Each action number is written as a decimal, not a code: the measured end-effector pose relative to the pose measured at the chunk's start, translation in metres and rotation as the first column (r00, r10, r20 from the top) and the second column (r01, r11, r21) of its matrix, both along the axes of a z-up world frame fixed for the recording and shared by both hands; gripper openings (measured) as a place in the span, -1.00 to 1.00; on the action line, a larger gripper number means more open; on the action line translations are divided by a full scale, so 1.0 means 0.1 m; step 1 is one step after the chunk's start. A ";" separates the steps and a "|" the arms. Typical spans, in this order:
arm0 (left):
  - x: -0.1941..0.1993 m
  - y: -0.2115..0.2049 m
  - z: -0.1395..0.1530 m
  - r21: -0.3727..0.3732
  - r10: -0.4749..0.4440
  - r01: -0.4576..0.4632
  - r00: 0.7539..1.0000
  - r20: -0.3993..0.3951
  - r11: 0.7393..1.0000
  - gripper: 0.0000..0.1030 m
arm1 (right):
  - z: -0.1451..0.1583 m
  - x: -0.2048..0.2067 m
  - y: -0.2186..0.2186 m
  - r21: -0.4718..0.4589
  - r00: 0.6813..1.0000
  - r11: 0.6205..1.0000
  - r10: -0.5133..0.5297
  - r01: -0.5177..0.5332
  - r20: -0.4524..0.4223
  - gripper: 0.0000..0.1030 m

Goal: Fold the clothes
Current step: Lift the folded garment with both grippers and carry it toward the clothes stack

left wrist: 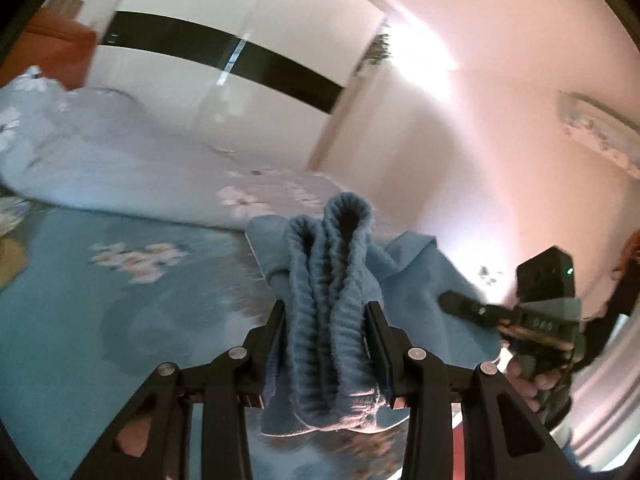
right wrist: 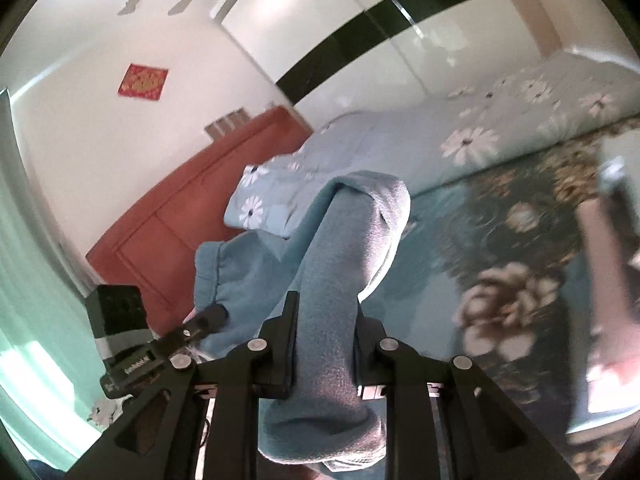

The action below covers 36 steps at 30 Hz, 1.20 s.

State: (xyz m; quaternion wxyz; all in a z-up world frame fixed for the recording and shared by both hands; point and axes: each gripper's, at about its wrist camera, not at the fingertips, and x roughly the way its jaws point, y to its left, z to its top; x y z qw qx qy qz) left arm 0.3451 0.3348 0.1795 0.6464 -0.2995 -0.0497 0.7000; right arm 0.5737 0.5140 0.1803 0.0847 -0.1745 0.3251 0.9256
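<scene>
A blue fleece garment [left wrist: 420, 280] is held up above the bed by both grippers. My left gripper [left wrist: 326, 312] is shut on its bunched ribbed band [left wrist: 332, 280]. My right gripper [right wrist: 326, 308] is shut on a thick fold of the same garment [right wrist: 332, 280], which drapes away over the bed. The right gripper also shows in the left wrist view [left wrist: 472, 308] at the right, gripping the cloth's edge. The left gripper shows in the right wrist view [right wrist: 208, 318] at the lower left, on the garment's hem.
The bed has a blue floral sheet [left wrist: 80, 300]. A rolled light-blue flowered quilt [right wrist: 460, 140] lies along its far side. A red-brown headboard [right wrist: 192, 208] stands at the bed's end, white wardrobe doors with a black band [left wrist: 224, 56] behind. A pink wall [left wrist: 500, 140] is at the right.
</scene>
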 end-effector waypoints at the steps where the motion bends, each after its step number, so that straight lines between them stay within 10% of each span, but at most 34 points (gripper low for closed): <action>1: 0.04 0.14 0.05 0.002 -0.021 0.021 1.000 0.009 1.000 -0.21 | 0.03 0.10 0.07 0.010 1.000 1.000 -0.016 0.016 -0.004 -0.57; 23: 1.48 2.87 0.53 -0.021 -0.362 0.370 0.918 0.160 0.929 -0.22 | 0.96 2.09 2.06 0.072 0.947 0.947 -0.318 0.314 0.050 -0.58; 36: 1.48 3.11 -0.30 -0.154 -0.280 0.316 0.935 0.216 0.936 -0.17 | -0.20 2.26 2.95 -0.158 0.919 0.915 -0.337 0.371 0.204 -0.50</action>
